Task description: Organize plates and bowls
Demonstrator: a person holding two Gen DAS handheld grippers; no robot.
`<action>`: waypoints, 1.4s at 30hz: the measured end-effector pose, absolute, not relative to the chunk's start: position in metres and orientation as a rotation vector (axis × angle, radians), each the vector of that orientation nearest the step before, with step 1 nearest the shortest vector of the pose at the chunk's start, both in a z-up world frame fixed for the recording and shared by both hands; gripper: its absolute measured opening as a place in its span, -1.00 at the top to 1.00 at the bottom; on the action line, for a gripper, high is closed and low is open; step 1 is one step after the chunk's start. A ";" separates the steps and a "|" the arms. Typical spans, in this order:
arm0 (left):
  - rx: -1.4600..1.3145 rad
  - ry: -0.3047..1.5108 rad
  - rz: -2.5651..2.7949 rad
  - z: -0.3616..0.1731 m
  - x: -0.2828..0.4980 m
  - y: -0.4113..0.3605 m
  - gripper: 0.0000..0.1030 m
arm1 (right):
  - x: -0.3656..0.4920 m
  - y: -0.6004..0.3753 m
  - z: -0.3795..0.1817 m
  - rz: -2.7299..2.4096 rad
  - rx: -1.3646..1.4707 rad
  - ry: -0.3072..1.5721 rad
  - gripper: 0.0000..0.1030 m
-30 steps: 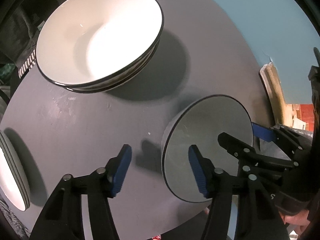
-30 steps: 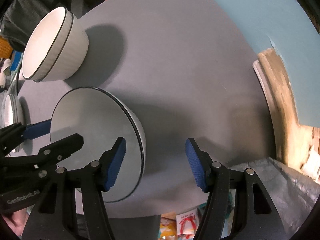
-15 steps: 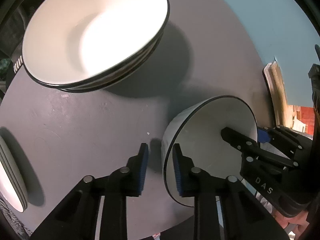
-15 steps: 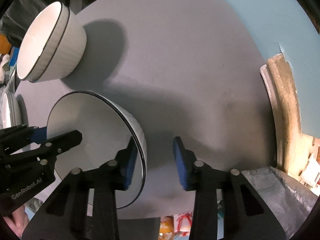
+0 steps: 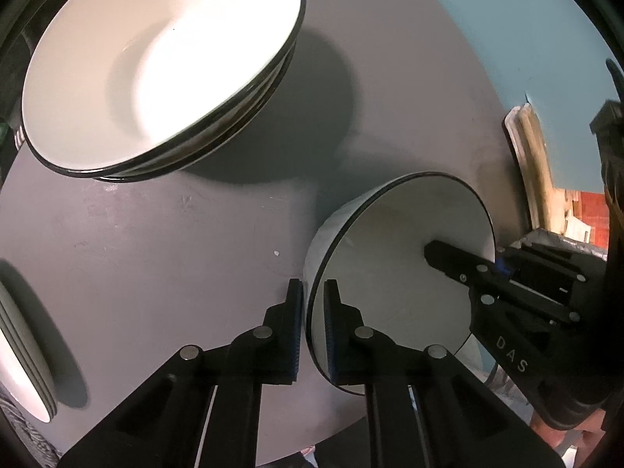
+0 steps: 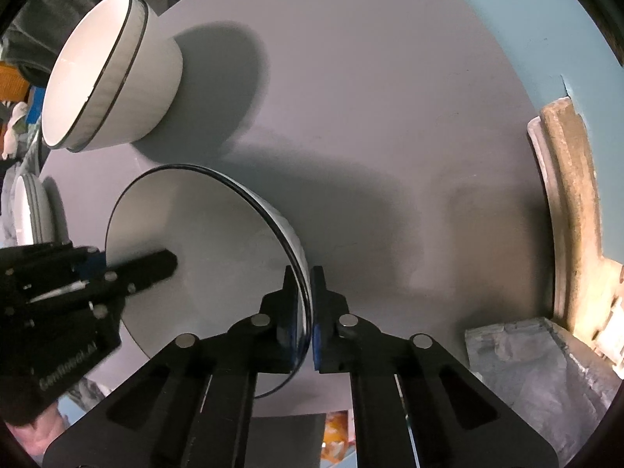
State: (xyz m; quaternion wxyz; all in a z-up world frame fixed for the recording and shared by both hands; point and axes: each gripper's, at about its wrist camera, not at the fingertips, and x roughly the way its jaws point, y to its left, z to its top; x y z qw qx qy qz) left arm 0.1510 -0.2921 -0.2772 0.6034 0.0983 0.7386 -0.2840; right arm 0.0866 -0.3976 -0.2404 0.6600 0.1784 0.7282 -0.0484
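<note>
A white bowl with a black rim (image 5: 409, 257) sits near the front edge of the round grey table (image 5: 156, 241). My left gripper (image 5: 312, 327) is shut on its left rim, one pad inside and one outside. My right gripper (image 6: 306, 312) is shut on the opposite rim of the same bowl (image 6: 202, 234). Each gripper shows in the other's view, across the bowl. A stack of white bowls (image 5: 156, 62) stands behind it and also shows in the right wrist view (image 6: 109, 74).
A stack of white plates (image 5: 19, 355) lies at the table's left edge, also in the right wrist view (image 6: 29, 210). A light blue wall (image 6: 546, 19) stands behind the table. A grey bag (image 6: 546, 382) lies below the table at the right.
Both grippers closed from wide open onto opposite rims of the near bowl. Both views moved closer to the table and the stacked bowls.
</note>
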 end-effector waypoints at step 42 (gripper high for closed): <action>0.199 1.663 -0.679 -0.243 0.153 -0.281 0.85 | 0.131 -0.403 -0.218 -0.126 0.452 1.659 0.91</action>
